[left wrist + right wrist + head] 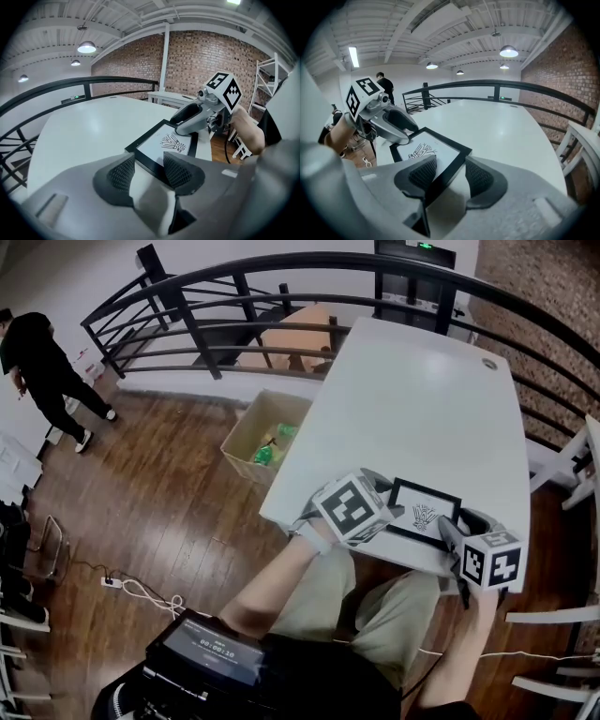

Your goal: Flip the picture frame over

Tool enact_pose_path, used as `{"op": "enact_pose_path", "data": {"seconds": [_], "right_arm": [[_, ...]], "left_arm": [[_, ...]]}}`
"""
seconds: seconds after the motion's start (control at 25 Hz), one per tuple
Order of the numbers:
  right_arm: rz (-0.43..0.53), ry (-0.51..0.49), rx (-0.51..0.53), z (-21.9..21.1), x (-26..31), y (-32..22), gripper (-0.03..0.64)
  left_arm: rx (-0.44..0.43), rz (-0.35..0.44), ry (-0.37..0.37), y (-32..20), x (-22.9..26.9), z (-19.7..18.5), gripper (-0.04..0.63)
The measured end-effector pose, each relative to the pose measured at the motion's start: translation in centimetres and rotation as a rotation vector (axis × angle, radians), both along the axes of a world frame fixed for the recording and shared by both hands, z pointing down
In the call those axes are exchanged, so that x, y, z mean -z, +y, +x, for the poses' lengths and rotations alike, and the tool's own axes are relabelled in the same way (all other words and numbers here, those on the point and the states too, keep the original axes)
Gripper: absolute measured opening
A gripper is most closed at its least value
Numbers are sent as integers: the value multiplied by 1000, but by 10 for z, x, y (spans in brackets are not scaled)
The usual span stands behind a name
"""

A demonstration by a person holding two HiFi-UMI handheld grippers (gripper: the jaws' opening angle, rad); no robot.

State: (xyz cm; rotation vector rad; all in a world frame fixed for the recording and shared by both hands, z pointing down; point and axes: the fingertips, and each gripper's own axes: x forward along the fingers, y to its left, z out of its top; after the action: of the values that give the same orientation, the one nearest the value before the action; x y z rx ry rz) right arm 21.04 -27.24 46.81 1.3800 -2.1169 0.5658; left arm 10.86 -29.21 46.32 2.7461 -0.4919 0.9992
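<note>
A black picture frame (424, 512) lies face up on the white table (422, 399), close to its near edge, showing a black drawing on white paper (174, 143). My left gripper (392, 512) is at the frame's left side. In the left gripper view its jaws (149, 171) straddle the frame's edge, and white table shows between the left pad and the frame. My right gripper (452, 527) is at the frame's right side. Its jaws (451, 176) straddle the frame (426, 150) the same way, with a gap beside the right pad. Each gripper shows in the other's view.
An open cardboard box (262, 437) with green items stands on the wood floor left of the table. A black curved railing (281, 277) runs behind the table. A person (42, 362) walks at the far left. White furniture (562, 465) stands at the right.
</note>
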Motion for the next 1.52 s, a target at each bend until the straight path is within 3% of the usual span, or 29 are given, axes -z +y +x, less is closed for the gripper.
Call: {"op": "enact_pose_path", "data": {"seconds": [0.12, 0.28, 0.44, 0.56, 0.64, 0.72, 0.88, 0.92, 1.0, 1.24, 1.52], "right_arm": [[-4, 35, 6, -1, -1, -3, 178], [7, 33, 6, 0, 0, -3, 178], [36, 44, 2, -1, 1, -2, 178], [120, 56, -25, 4, 9, 1, 178], [197, 45, -44, 5, 21, 10, 174], [280, 15, -51, 2, 38, 24, 117], [432, -43, -26, -16, 70, 63, -6], [461, -60, -11, -22, 77, 74, -6], [512, -97, 17, -34, 90, 95, -6], [602, -156, 85, -74, 103, 173, -8], [599, -144, 116, -119, 91, 262, -8]], "left_arm": [[0, -8, -26, 0, -6, 0, 192], [12, -14, 9, 0, -3, 1, 192], [21, 64, 30, -5, 3, -1, 193], [3, 128, 53, 3, 6, -2, 179], [5, 148, 105, 14, 13, -3, 181], [33, 157, 193, 28, 26, -5, 174], [102, 183, 407, 65, 61, -15, 69], [116, 193, 461, 74, 71, -19, 29], [134, 210, 540, 95, 86, -27, 17], [157, 250, 620, 169, 95, -53, 16], [172, 267, 662, 259, 99, -88, 15]]}}
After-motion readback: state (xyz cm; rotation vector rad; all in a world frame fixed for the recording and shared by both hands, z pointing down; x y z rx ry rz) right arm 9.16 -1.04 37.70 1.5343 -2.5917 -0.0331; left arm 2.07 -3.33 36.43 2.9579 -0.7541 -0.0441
